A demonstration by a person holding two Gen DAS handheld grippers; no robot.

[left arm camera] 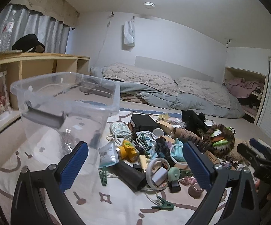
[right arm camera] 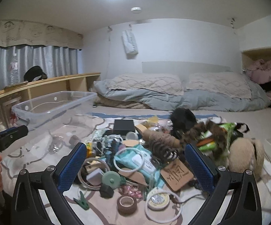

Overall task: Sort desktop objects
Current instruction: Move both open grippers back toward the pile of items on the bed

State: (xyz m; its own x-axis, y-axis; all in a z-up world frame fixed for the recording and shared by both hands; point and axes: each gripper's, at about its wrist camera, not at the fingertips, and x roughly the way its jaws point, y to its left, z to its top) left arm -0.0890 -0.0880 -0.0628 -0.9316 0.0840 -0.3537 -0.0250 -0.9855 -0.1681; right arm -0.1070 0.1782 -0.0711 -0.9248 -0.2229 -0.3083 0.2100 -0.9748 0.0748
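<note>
Currently both grippers hover over the bed with nothing held. Left gripper (left arm camera: 135,161) has fingers spread wide, nothing between them; right gripper (right arm camera: 134,166) the same, spread and empty.

Task things: a tangled pile of clutter (left arm camera: 163,150) sits on the patterned sheet (left arm camera: 41,168), just right of the clear plastic bin (left arm camera: 66,101). Bin looks nearly empty, so my read is sorting has barely begun.

Risks from here:
- Pile is interlocked. White cable loops (right arm camera: 127,157) thread over the wipes pack (right arm camera: 135,161) and nearby bits, so pulling one item likely drags neighbours.
- Tape roll (right arm camera: 127,203) and green clip (right arm camera: 82,200) lie flat on soft fabric; fingers could pinch the sheet along with them.
- Bin wall is transparent and close to the left fingers, easy to clip on approach.
- Grippers work near each other; the right one shows at the left view's edge. Collision possible if both reach in together.
</note>
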